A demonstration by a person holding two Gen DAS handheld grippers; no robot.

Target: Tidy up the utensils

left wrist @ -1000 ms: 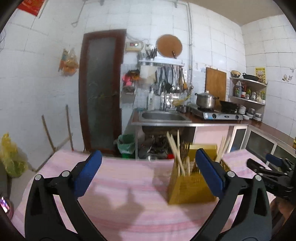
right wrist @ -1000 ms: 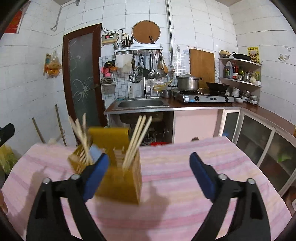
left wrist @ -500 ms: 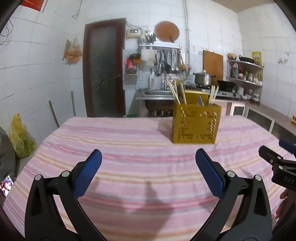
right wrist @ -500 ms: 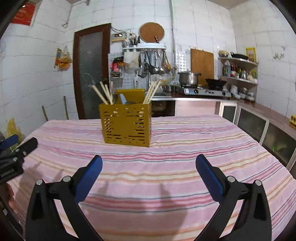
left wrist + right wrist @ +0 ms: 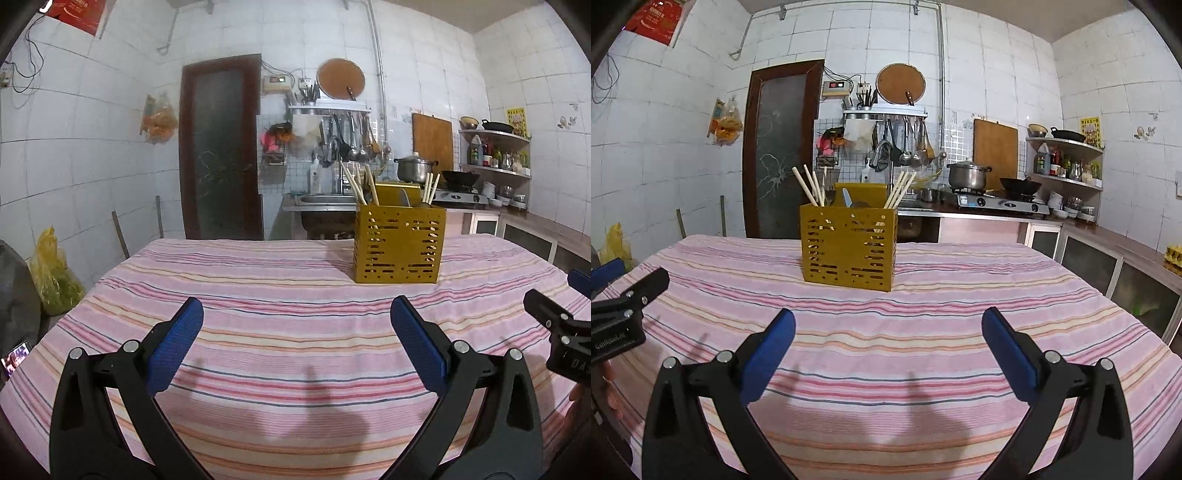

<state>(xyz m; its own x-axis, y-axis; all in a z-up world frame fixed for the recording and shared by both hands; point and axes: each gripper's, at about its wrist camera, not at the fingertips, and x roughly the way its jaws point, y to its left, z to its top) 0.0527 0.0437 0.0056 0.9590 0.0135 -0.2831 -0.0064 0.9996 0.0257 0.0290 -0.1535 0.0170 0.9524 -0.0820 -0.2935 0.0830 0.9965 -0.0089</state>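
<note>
A yellow perforated utensil holder stands upright on the striped tablecloth, near the table's far side. Chopsticks, a fork and spoon handles stick up out of it. My left gripper hangs open over the near part of the table, with nothing between its blue pads. My right gripper is likewise open and empty, well short of the holder. Each gripper shows at the edge of the other's view.
Behind the table are a sink, a gas stove with a pot and a wok, hanging ladles, corner shelves and a dark door. A yellow bag sits on the floor at the left.
Both grippers have dropped and drawn back from the holder, which stood close between them a second ago and now stands farther off on the table. Little has shifted in the last half second.
</note>
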